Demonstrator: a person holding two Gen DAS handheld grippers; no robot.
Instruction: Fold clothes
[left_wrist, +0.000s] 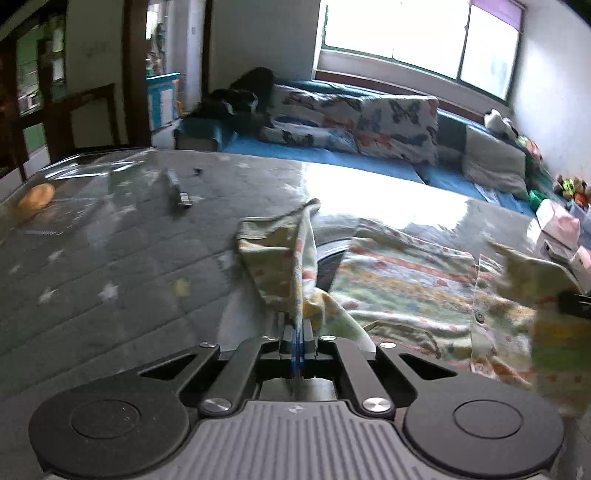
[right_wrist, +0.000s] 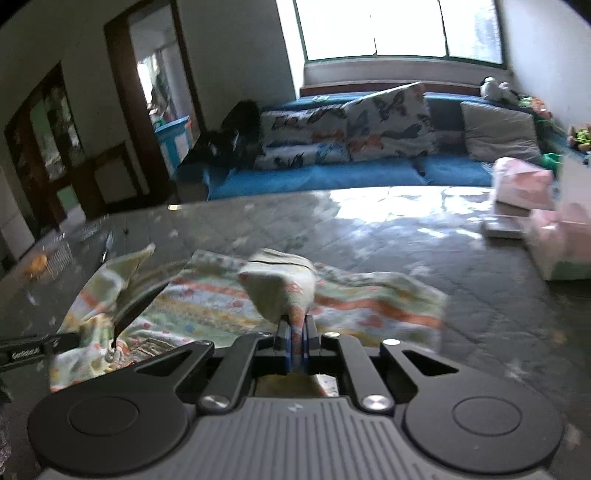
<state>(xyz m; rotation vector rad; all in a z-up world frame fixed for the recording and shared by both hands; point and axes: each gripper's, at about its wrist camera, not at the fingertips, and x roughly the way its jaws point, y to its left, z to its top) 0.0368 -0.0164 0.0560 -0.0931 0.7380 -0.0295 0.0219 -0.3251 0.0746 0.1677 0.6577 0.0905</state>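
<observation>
A pale yellow-green patterned shirt (left_wrist: 406, 280) with striped prints and buttons lies spread on a glossy grey star-patterned table (left_wrist: 110, 266). My left gripper (left_wrist: 297, 332) is shut on one edge of the shirt and lifts a fold of cloth above the table. My right gripper (right_wrist: 295, 332) is shut on another edge of the same shirt (right_wrist: 229, 299), with a bunched flap raised in front of its fingers. The left gripper's body (right_wrist: 29, 350) shows at the left edge of the right wrist view. The right gripper's tip (left_wrist: 576, 302) shows at the right edge of the left wrist view.
A knife-like tool (left_wrist: 179, 190) and an orange round object (left_wrist: 37, 195) lie on the table's far left. Pink and white boxes (right_wrist: 532, 206) stand at the table's right. Behind it is a blue sofa (right_wrist: 332, 173) with butterfly pillows, below a bright window.
</observation>
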